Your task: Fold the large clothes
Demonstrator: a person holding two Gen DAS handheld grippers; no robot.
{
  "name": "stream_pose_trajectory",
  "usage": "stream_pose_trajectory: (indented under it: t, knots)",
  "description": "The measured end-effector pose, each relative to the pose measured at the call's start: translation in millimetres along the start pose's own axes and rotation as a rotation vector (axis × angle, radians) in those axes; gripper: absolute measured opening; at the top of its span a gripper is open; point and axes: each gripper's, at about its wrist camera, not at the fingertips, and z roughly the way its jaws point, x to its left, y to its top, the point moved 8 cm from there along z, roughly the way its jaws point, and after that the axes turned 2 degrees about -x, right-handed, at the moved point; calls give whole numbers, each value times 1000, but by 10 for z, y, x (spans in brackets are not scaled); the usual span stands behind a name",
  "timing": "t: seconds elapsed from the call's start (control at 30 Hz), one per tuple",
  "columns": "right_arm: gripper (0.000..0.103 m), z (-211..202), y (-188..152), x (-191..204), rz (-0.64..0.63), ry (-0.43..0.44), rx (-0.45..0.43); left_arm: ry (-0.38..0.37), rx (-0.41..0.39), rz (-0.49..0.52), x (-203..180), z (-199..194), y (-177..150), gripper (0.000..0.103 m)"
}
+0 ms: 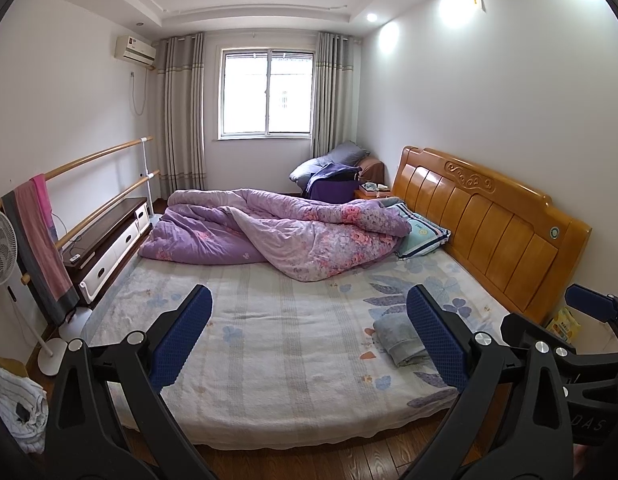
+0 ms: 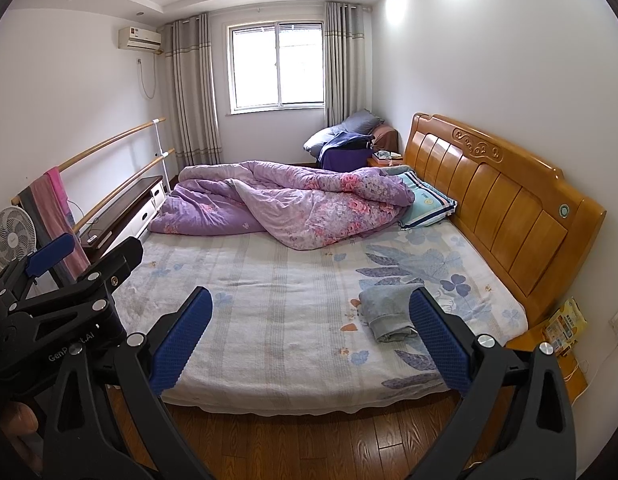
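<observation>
Both the left gripper and the right gripper hang above the near edge of the bed with jaws spread wide and nothing between their blue pads. A folded grey-blue garment lies on the flowered sheet at the near right, close to the wooden headboard. A crumpled purple floral quilt is heaped across the far side, touching a striped pillow.

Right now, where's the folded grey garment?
The folded grey garment lies on the bed sheet, near the foot edge on the headboard side, partly behind the right tongs' right finger in both wrist views.
</observation>
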Motion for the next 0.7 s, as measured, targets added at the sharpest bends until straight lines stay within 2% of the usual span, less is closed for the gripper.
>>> stream_pose_trajectory:
  t: [0.53,0.7]
  knots:
    - [95,-6,-23,-6,6,4,9,6,-7,5,-22,20,-25,98]
    - [95,2,-26,-11,8,4,16,-3,17,-1,0,102,-46,98]
